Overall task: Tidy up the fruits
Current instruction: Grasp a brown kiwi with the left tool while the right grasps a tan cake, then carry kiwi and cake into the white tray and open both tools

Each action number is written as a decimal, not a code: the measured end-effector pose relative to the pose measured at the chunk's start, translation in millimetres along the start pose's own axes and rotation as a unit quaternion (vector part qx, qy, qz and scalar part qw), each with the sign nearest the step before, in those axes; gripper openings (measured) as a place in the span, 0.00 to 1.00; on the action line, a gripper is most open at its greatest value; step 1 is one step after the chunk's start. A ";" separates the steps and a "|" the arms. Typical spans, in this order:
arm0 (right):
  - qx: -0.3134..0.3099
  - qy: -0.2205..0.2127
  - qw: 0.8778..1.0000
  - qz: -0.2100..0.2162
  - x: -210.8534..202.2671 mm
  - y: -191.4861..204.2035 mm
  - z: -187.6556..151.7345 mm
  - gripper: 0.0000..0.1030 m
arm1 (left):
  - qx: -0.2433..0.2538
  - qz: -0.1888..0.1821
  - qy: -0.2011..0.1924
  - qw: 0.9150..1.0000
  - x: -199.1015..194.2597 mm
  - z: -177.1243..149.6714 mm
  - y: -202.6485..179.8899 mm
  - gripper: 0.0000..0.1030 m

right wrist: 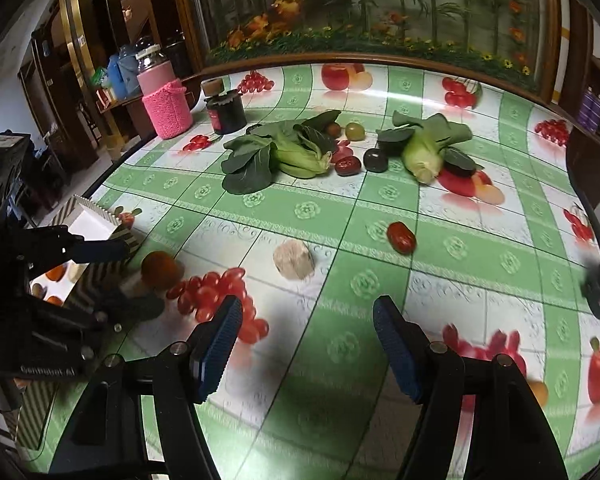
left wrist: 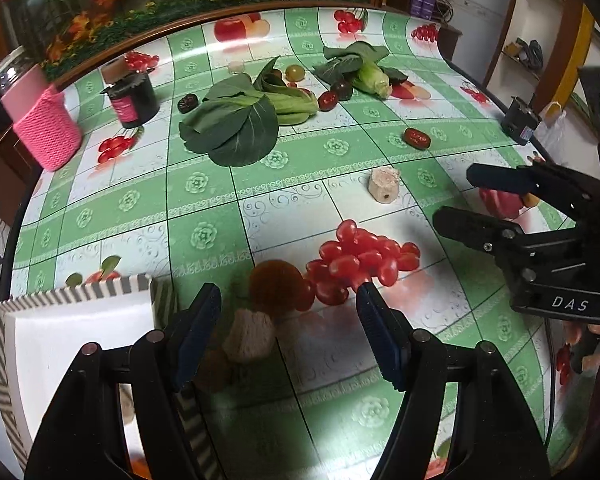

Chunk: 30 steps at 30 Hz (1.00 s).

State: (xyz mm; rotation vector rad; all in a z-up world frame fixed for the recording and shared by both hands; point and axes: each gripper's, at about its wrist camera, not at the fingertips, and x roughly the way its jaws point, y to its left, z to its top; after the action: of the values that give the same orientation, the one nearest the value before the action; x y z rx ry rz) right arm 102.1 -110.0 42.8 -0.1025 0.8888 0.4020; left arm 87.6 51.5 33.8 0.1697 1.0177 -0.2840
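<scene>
My left gripper [left wrist: 288,304] is open, low over the table beside a striped white tray [left wrist: 72,320]. Between its fingers lie a round brown-orange fruit [left wrist: 276,284] and a pale chunk [left wrist: 248,336]; neither is gripped. The fruit also shows in the right wrist view [right wrist: 160,266], next to the tray [right wrist: 96,216], which holds several small pieces. My right gripper [right wrist: 306,312] is open and empty above the tablecloth; it shows in the left wrist view [left wrist: 456,196]. A red date [right wrist: 401,237] and another pale chunk [right wrist: 294,259] lie ahead of it.
Farther back lie two bok choy heads [right wrist: 288,152] [right wrist: 424,148], a dark plum [right wrist: 375,159], a red date [right wrist: 348,165] and a green fruit [right wrist: 355,131]. A black jar [right wrist: 226,114] and a pink knitted jar [right wrist: 166,106] stand back left. The tablecloth carries printed fruit pictures.
</scene>
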 end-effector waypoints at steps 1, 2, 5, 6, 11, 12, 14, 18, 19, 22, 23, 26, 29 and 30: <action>-0.003 0.000 1.000 0.000 2.7 0.6 1.5 0.68 | 0.002 -0.001 0.001 1.000 2.5 1.0 0.4 0.67; -0.006 0.000 1.000 0.001 5.1 0.8 3.1 0.68 | 0.003 -0.001 0.005 1.000 4.8 1.7 0.7 0.67; -0.008 0.003 1.000 0.002 13.2 0.8 6.5 0.68 | 0.004 -0.001 0.021 1.000 15.2 1.9 2.1 0.39; -0.009 0.004 1.000 0.003 16.3 1.1 7.5 0.68 | 0.005 0.003 0.023 1.000 17.5 1.8 2.5 0.36; -0.018 0.005 1.000 0.002 30.0 3.3 15.2 0.68 | 0.000 0.005 0.021 1.000 20.6 2.4 6.6 0.28; -0.020 0.004 1.000 0.001 33.1 3.9 17.1 0.68 | 0.000 0.002 0.020 1.000 20.7 2.9 6.8 0.27; -0.028 0.010 1.000 -0.001 43.0 6.0 20.0 0.65 | 0.000 0.001 0.019 1.000 20.9 3.0 7.0 0.27; -0.064 0.017 0.998 -0.023 53.5 15.8 18.2 0.27 | -0.010 -0.008 0.018 1.000 19.2 2.7 9.9 0.27; -0.058 0.016 0.998 -0.020 52.0 15.2 18.0 0.27 | -0.013 -0.011 0.018 1.000 18.1 2.5 10.8 0.27; -0.041 0.009 0.999 -0.010 42.4 11.2 13.9 0.27 | -0.023 -0.023 0.012 0.999 10.7 1.3 12.6 0.27; -0.041 0.008 0.999 -0.013 38.8 10.9 11.8 0.27 | -0.026 -0.025 0.008 0.999 7.0 0.7 12.9 0.27; -0.033 0.002 0.999 -0.006 24.0 10.8 4.2 0.27 | -0.030 -0.032 -0.001 0.999 -4.9 -2.1 12.5 0.27; -0.028 -0.007 1.000 0.000 7.4 14.1 -5.4 0.27 | -0.030 -0.036 -0.011 0.999 -18.8 -7.5 9.9 0.27; -0.027 -0.009 1.000 0.002 2.3 15.8 -8.6 0.27 | -0.031 -0.035 -0.013 0.999 -22.7 -9.4 9.7 0.27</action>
State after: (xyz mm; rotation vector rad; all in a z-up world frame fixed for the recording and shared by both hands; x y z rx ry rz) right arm 91.1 -96.9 36.8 -0.1467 0.8599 0.4296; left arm 71.8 66.8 48.5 0.0748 1.0072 -0.3182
